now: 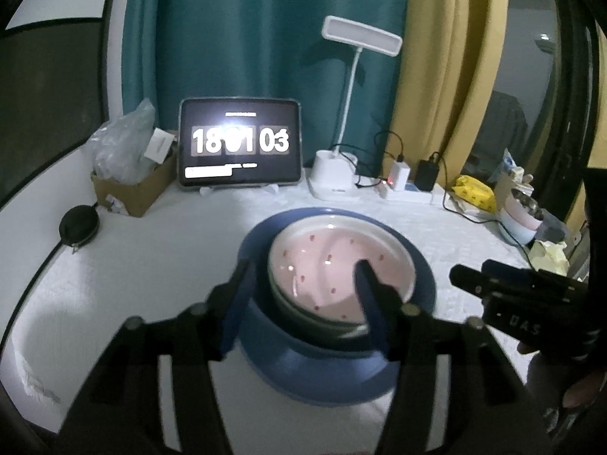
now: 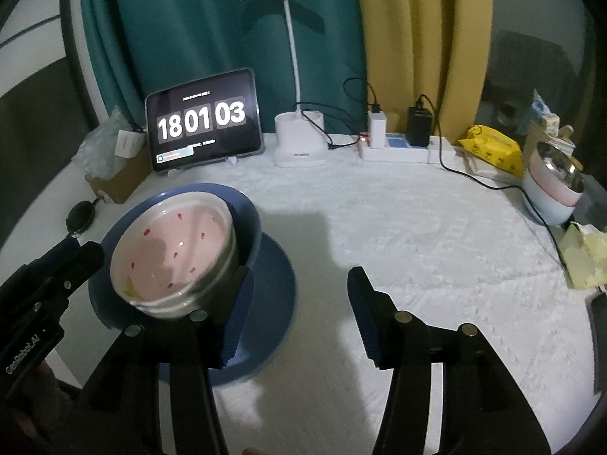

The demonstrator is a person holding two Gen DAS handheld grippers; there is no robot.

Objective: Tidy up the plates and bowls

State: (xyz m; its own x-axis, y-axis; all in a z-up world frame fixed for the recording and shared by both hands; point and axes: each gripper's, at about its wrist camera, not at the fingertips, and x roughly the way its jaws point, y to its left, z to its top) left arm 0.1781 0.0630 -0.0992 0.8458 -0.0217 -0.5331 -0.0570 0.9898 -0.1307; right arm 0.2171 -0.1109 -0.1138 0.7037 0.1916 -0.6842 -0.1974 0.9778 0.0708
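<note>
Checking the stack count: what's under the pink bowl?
The pink bowl with red specks is nested in a metal-sided bowl, inside a blue bowl, all on a blue plate. Anything further down between them is covered.

Both grippers are black, with angular linkage arms joined by round silver pivot screws. The left gripper [image 1: 303, 303] and right gripper [image 2: 299, 311] carry ribbed blue pads on their fingers [image 2: 360, 314]. Faint pale lettering marks each black body; the person's hands look dark-gloved.
</note>
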